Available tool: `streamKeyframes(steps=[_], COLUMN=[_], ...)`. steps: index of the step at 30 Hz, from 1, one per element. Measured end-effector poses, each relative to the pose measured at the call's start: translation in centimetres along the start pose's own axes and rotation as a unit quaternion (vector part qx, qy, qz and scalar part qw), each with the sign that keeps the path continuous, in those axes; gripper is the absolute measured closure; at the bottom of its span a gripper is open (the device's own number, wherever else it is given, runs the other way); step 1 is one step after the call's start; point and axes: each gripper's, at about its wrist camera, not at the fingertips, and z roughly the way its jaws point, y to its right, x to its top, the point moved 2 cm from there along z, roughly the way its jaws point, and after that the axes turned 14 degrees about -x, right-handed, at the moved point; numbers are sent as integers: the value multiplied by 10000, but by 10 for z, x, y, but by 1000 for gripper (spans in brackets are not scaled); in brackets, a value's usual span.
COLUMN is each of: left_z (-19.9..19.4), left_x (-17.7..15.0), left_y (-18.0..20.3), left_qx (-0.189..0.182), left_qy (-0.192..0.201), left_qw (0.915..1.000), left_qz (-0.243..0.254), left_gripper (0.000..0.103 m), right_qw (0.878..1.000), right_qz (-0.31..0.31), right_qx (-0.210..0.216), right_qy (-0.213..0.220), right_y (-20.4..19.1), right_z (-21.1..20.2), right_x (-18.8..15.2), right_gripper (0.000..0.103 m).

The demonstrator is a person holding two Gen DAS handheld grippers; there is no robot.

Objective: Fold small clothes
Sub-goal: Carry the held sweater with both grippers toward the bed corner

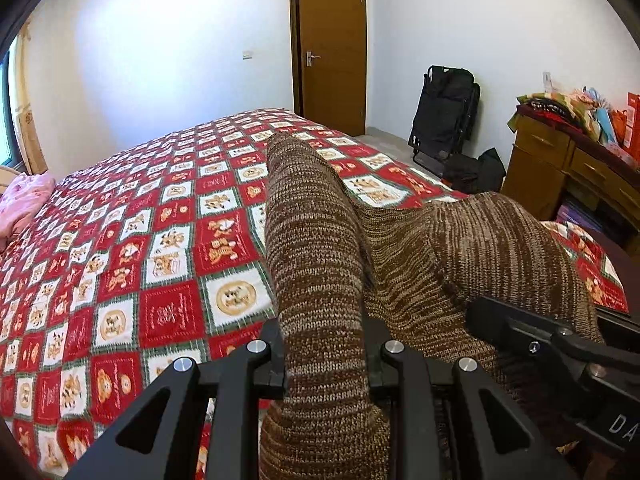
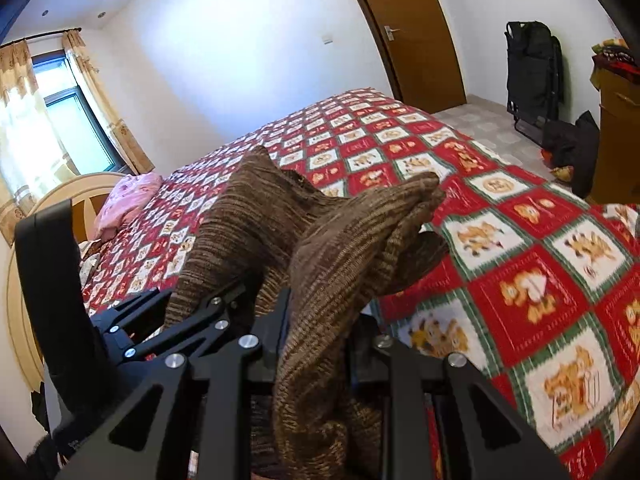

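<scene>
**Knit held aloft over the bed**

Your left claw [image 1: 324, 364] is clamped on the brown knit garment [image 1: 320, 240]; your right claw [image 2: 320, 332] grips it too; it hangs above the bed [image 1: 120, 260], its long axis running away from both claws.

Held over the bed [image 1: 120, 240]: garment [image 1: 320, 240], between left gripper [image 1: 326, 356] and right gripper [image 2: 320, 332]; door [image 1: 332, 48] behind.

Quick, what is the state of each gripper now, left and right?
Left gripper: shut on the brown knit.
Right gripper: shut on the same knit.
</scene>
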Motion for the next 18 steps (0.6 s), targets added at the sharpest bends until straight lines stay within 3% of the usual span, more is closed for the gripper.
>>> streamKeyframes(steps=[18], left_z=[-14], left_x=[-31], left_y=[15], left_qx=[163], left_qy=[-57], left_qw=[9998], left_qz=[-98], left_gripper=[79], right_qw=[9999], right_qz=[-114], right_qx=[72], right_qy=[-59], right_y=[6], right_z=[-14], right_x=[-32], right_gripper=[78])
